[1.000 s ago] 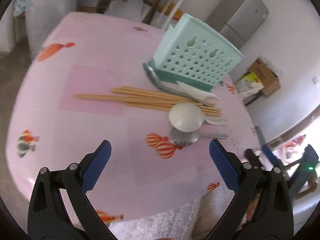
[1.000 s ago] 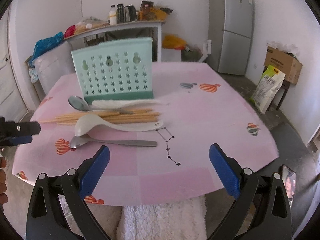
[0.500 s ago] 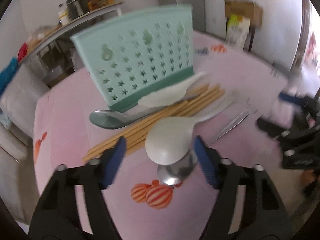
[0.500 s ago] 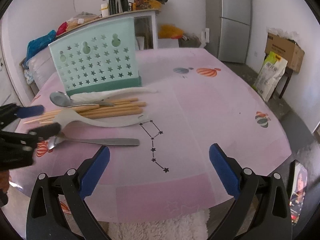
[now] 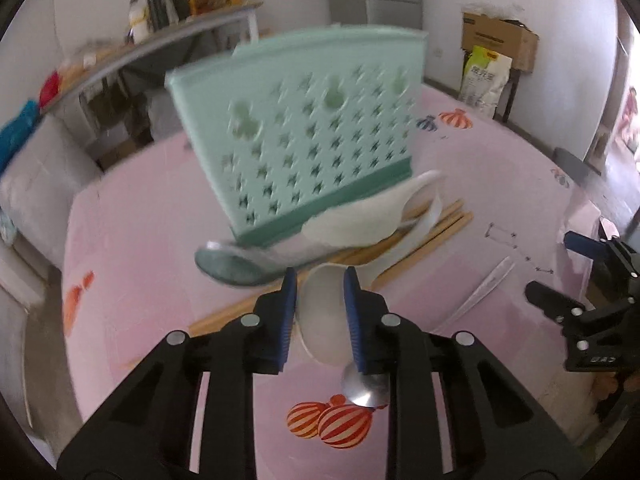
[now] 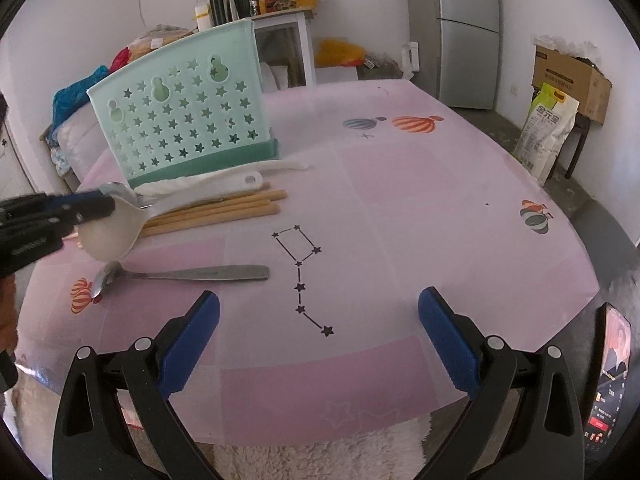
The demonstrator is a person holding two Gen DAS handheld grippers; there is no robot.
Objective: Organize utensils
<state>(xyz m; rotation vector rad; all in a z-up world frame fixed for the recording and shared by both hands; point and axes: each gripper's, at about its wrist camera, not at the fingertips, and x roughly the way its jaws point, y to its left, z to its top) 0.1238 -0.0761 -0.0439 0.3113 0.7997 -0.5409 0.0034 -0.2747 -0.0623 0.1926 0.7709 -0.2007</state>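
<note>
I am counting one green utensil holder (image 6: 180, 120) at upper left, two metal spoons (image 6: 192, 273), two white plastic spoons (image 6: 108, 236), and wooden chopsticks (image 6: 224, 210) overlapping too much for an exact count.

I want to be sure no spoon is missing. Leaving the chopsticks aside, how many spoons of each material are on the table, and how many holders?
Metal spoons: 2
White plastic spoons: 2
Mint-green holder: 1
Total: 5
</note>
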